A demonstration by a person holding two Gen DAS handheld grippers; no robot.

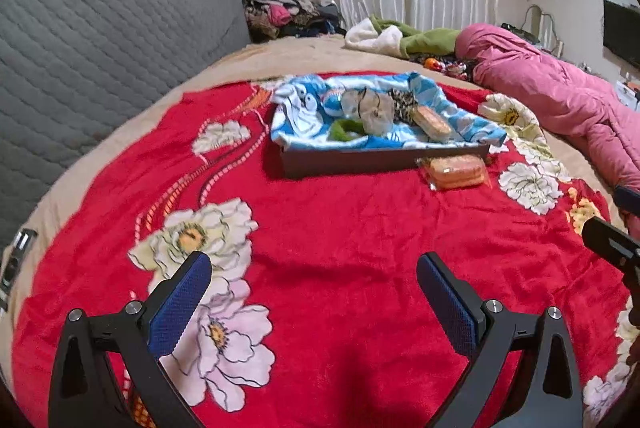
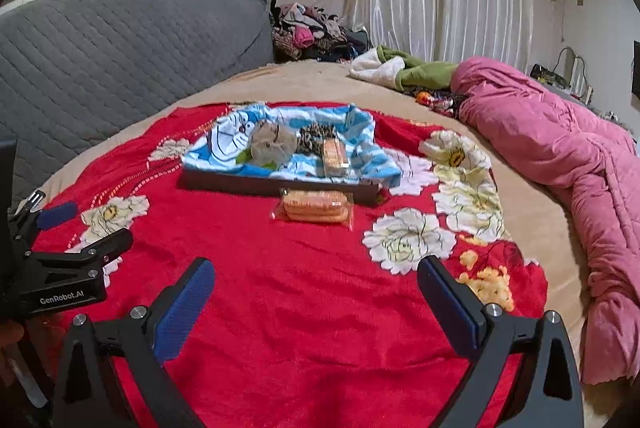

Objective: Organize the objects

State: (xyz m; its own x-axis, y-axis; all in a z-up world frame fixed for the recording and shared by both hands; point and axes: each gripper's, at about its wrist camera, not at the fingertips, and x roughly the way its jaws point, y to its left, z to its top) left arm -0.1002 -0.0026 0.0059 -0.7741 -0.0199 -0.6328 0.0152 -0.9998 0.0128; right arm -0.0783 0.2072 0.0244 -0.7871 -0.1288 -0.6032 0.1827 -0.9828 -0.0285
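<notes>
A dark tray (image 1: 384,159) (image 2: 248,184) lined with a blue cartoon cloth (image 1: 304,107) (image 2: 228,139) sits on the red flowered blanket (image 1: 328,228) (image 2: 304,288). In it lie a crumpled clear bag (image 1: 372,109) (image 2: 272,143), a leopard-print item (image 1: 402,101) (image 2: 316,135) and a wrapped biscuit pack (image 1: 434,121) (image 2: 335,155). A second biscuit pack (image 1: 456,171) (image 2: 315,209) lies on the blanket just in front of the tray. My left gripper (image 1: 314,292) is open and empty, well short of the tray. My right gripper (image 2: 316,298) is open and empty too.
A pink quilt (image 1: 560,99) (image 2: 568,163) lies along the right of the bed. Green and white clothes (image 1: 400,35) (image 2: 400,67) lie behind the tray. A grey quilted headboard (image 1: 100,43) (image 2: 120,47) stands at the left. A clothes pile (image 1: 280,11) is at the back.
</notes>
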